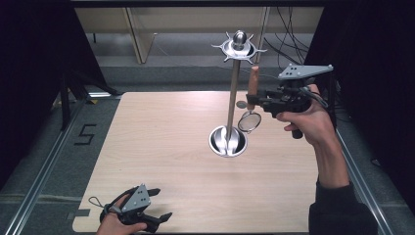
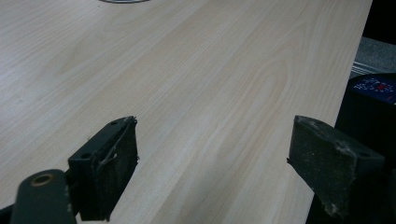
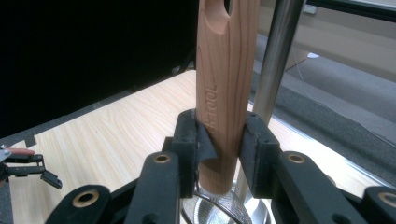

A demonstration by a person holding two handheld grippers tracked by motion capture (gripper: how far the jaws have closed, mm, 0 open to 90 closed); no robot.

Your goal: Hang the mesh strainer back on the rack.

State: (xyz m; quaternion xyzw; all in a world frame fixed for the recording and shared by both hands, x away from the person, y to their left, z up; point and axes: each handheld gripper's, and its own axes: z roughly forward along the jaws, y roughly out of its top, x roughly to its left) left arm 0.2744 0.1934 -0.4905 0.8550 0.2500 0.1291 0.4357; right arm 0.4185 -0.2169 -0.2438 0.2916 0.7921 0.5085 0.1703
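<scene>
A metal utensil stand [image 1: 233, 88] rises from a round base [image 1: 227, 140] near the table's middle, topped by a ring of hooks [image 1: 239, 47]. My right gripper [image 1: 254, 100] is shut on the wooden handle [image 3: 225, 93] of a small mesh strainer [image 1: 249, 121], held upright just right of the stand's pole [image 3: 273, 70], mesh head hanging down. The handle's hanging hole [image 3: 227, 5] is at its top. My left gripper [image 1: 159, 205] rests low at the table's front left, open, with bare wood between its pads [image 2: 114, 163].
The light wooden table [image 1: 161, 147] has broad free room left of the stand. Black curtains flank both sides. Cables [image 1: 288, 34] hang behind the table at the back right, and metal rails [image 1: 44, 166] run along the floor.
</scene>
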